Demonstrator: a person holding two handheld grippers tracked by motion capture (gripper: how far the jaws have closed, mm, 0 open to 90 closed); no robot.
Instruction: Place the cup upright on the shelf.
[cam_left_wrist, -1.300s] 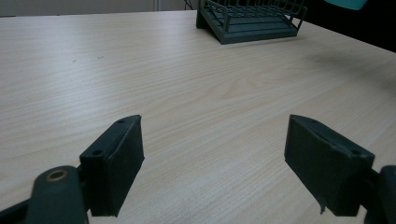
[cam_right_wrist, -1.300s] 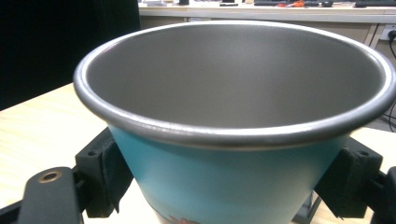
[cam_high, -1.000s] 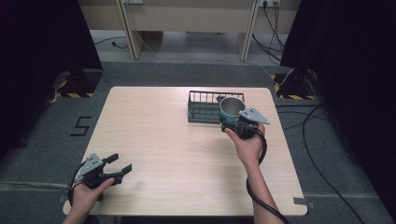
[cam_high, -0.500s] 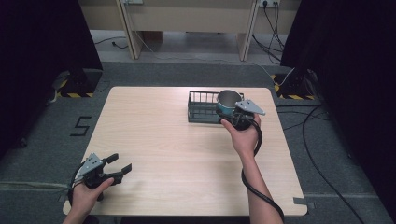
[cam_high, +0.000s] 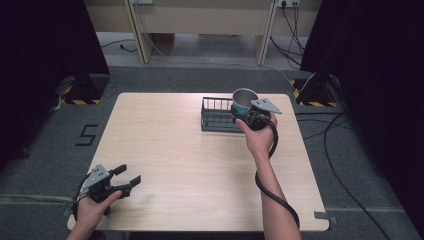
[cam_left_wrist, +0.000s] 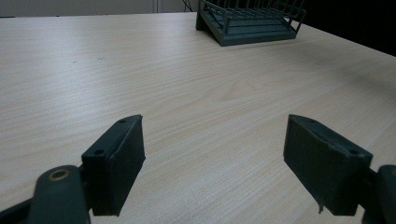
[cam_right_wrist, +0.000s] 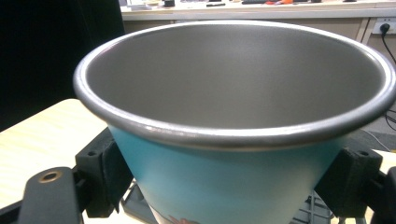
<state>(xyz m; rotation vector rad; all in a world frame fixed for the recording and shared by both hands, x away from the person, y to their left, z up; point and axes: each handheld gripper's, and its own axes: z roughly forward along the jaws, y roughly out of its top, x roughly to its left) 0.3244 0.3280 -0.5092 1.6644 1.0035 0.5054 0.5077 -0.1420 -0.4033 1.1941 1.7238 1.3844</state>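
A teal metal cup (cam_high: 242, 101) with a silver inside is held upright in the air by my right gripper (cam_high: 245, 114), above the right end of a dark wire rack (cam_high: 218, 115). In the right gripper view the cup (cam_right_wrist: 233, 130) sits between the two black pads (cam_right_wrist: 105, 170), which press on its lower sides. My left gripper (cam_high: 127, 177) rests low at the table's near left corner, jaws wide apart and nothing between them. The left gripper view shows its pads (cam_left_wrist: 119, 161) over bare wood, with the rack (cam_left_wrist: 250, 21) far ahead.
The light wooden table (cam_high: 175, 150) stands on grey carpet. A black cable (cam_high: 272, 192) trails from the right gripper along the forearm. Beyond the table's far edge are desk legs and floor cables, with dark curtains on both sides.
The right gripper has carried the cup up and away from me, toward the rack's right end. The left gripper has stayed put.
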